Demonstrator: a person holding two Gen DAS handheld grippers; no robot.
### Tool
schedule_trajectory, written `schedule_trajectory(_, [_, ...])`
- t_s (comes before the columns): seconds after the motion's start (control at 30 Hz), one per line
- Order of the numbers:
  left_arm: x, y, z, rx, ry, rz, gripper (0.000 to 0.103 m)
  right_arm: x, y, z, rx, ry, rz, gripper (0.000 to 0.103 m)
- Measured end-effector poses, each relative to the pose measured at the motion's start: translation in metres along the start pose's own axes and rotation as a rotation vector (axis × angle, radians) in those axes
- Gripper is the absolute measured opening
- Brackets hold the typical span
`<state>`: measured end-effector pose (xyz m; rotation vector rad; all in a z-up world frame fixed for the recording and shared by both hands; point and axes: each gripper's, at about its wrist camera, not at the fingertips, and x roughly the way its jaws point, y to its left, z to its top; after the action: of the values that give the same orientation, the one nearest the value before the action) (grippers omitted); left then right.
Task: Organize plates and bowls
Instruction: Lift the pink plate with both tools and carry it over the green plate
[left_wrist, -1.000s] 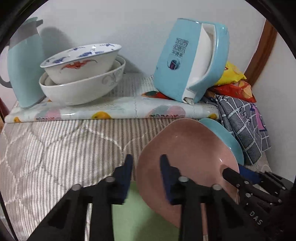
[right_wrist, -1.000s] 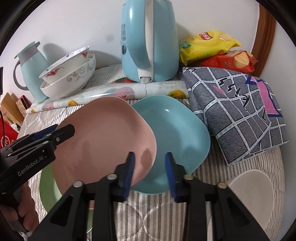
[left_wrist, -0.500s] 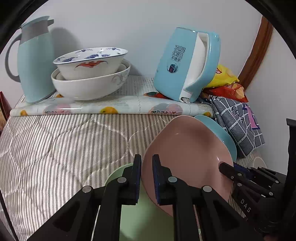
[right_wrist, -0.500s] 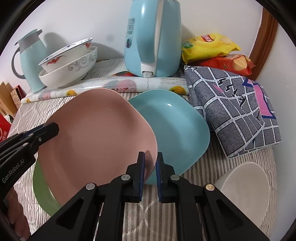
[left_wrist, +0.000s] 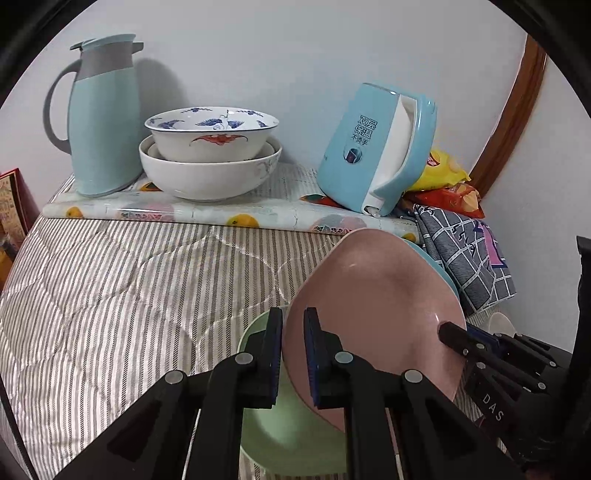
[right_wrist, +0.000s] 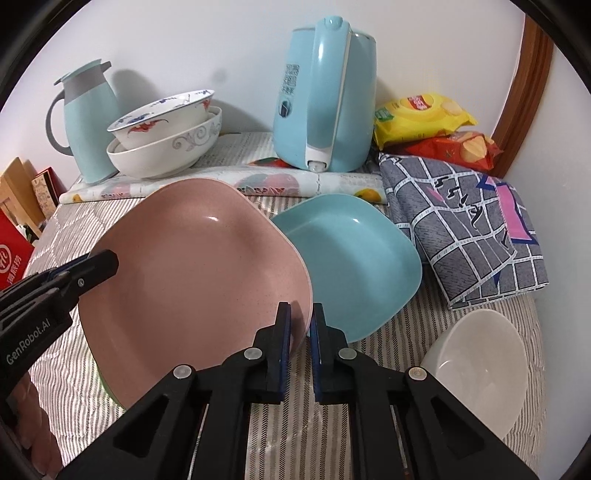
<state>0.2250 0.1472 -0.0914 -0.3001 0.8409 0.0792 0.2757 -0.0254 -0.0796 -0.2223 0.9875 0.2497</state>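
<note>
A pink plate (right_wrist: 199, 273) is held tilted above the striped cloth, one gripper on each side. My left gripper (left_wrist: 293, 332) is shut on its left rim; it also shows in the right wrist view (right_wrist: 92, 266). My right gripper (right_wrist: 300, 325) is shut on its right rim, and shows in the left wrist view (left_wrist: 448, 330). A green plate (left_wrist: 291, 435) lies under the pink plate (left_wrist: 373, 314). A blue plate (right_wrist: 354, 258) lies flat just behind and right. A white bowl (right_wrist: 480, 369) sits at the near right. Two stacked bowls (left_wrist: 210, 158) stand at the back.
A light blue thermos jug (left_wrist: 103, 118) stands back left and a blue kettle (right_wrist: 325, 96) back centre, both on a fruit-print mat (left_wrist: 221, 214). Snack bags (right_wrist: 436, 129) and a grey checked cloth (right_wrist: 469, 221) lie at the right. Boxes (right_wrist: 14, 236) stand past the left edge.
Both grippers closed on the pink plate's rims within the last second and have lifted it off the blue and green plates, tilting it up.
</note>
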Motion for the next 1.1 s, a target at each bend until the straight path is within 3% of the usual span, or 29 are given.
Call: schedule_trajectory(1.1, [-0.033,0.028,-0.029,-0.06,-0.006,0.04,0.012,-0.021,0.034,-0.019,-0.062,-0.028,0.034,0.008])
